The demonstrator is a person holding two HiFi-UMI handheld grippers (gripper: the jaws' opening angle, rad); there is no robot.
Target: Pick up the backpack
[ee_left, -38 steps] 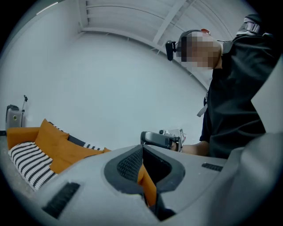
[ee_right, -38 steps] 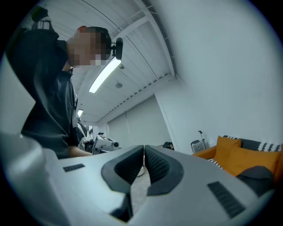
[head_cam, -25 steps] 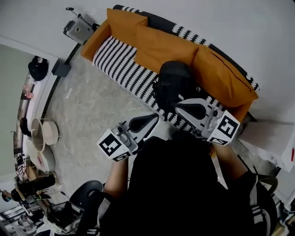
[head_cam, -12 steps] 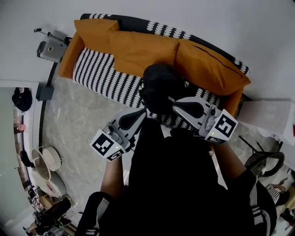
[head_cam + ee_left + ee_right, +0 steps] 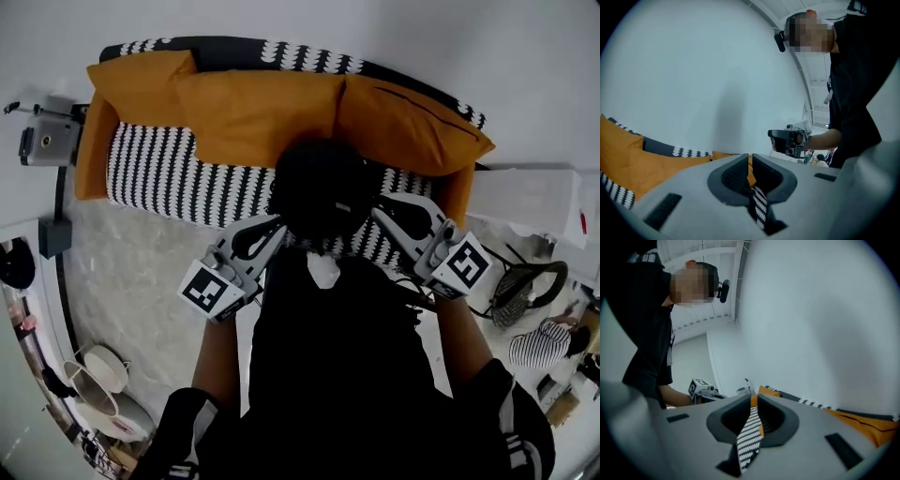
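A black backpack [image 5: 322, 186] sits on the black-and-white striped seat of a sofa [image 5: 169, 173], in front of orange cushions [image 5: 253, 108]. In the head view my left gripper [image 5: 273, 223] is shut, its tip close to the backpack's lower left side. My right gripper [image 5: 382, 205] is shut too, close by the backpack's right side. In the left gripper view the jaws [image 5: 750, 158] meet with nothing between them; only cushions and striped fabric show beyond. The right gripper view shows the same: its jaws [image 5: 753, 400] are closed and empty. The backpack appears in neither gripper view.
A grey device on a stand [image 5: 42, 145] is off the sofa's left end. A white cabinet top [image 5: 530, 187] and a wire basket [image 5: 520, 291] stand to the right. Bowls [image 5: 98, 370] lie on the stone floor at lower left. A pale wall runs behind the sofa.
The person has stepped closer to the sofa. Both grippers have moved forward and down, from in front of the backpack to either side of it. Both stay shut.
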